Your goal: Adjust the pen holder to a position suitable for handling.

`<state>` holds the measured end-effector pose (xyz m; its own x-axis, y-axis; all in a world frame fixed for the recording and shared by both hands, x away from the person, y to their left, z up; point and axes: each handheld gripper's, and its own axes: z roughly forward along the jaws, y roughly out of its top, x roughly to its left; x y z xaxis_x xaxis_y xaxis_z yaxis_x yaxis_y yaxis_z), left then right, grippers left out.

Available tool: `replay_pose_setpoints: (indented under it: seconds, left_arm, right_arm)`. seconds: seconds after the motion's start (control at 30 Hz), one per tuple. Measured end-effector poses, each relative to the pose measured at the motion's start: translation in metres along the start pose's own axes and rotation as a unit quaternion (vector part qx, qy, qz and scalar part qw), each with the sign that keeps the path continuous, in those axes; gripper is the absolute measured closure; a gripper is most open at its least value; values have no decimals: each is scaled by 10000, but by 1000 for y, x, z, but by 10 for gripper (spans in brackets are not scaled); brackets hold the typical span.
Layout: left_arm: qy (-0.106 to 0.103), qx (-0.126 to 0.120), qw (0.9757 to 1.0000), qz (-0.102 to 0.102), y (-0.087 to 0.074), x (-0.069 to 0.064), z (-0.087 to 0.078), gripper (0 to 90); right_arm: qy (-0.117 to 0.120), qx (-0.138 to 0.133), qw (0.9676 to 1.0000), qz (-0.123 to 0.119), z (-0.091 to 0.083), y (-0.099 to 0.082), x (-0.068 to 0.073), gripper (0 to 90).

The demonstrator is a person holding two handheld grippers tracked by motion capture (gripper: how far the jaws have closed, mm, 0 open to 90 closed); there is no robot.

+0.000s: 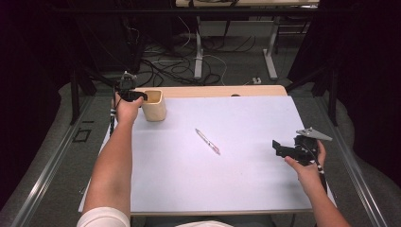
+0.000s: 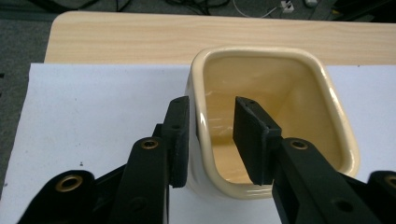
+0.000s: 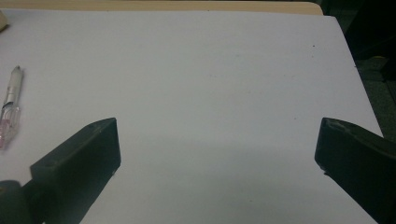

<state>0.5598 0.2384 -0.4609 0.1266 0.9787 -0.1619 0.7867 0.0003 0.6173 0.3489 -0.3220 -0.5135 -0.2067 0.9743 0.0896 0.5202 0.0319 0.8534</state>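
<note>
Glossy cream cup (image 2: pixel 275 84) (rounded-square rim)

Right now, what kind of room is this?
Probably a lab or workshop: a desk under a white sheet, tangled cables on the floor, and a hand-held gripper being used.

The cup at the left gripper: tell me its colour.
Cream cup, glossy; clearest in the left gripper view.

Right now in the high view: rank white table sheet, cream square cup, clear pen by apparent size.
1. White table sheet, by far the largest.
2. Cream square ceramic cup, at the sheet's far left corner.
3. Clear plastic pen, thin, though about as long as the cup is tall.
</note>
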Motion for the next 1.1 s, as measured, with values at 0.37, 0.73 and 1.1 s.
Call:
replay_pose_setpoints:
  seconds: [0.37,0.73,1.1]
  left_arm:
    - [38,255,9994,-225,-1,3,5,755]
    - [308,219,9990,-240,-1,-3,3,812]
    - [669,255,9974,-62,-3,-12,2,839]
  right_arm:
    - [51,18,10000,-6,1,0,0,0]
    - [94,48,9999,-45,2,-1,3,0]
    - [127,62,9999,-53,2,-2,2,0]
